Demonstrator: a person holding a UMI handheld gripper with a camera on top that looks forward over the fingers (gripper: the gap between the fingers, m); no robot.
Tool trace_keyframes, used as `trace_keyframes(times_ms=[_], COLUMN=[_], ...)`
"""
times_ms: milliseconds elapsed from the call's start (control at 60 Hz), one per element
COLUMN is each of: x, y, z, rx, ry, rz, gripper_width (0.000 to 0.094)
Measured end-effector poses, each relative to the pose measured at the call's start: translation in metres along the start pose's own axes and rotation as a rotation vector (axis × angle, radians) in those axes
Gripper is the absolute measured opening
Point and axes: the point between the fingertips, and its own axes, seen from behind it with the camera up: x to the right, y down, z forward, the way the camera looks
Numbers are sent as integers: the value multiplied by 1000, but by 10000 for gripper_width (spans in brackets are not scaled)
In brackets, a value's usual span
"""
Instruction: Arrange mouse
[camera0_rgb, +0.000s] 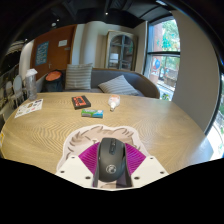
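A black computer mouse with a small round logo at its rear sits between my two fingers, and the magenta pads press against both of its sides. My gripper is shut on the mouse. Beneath and just ahead of the mouse lies a white mouse mat with a printed picture, on the wooden table. I cannot tell whether the mouse rests on the mat or hangs just above it.
Beyond the mat on the table are a brown box, a small teal item and a pale small object. Papers lie at the far left. A grey sofa stands behind the table.
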Motion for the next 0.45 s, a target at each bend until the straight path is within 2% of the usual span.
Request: trace_keyframes(times_ms=[100, 183, 217, 450], x=[1, -2, -5, 17], y=[4, -7, -11, 24], z=[1, -19, -30, -137], rx=[-34, 15, 40, 170], ry=[-22, -79, -96, -136], rz=[0, 60, 70, 55], gripper_width=[511, 872, 839, 854])
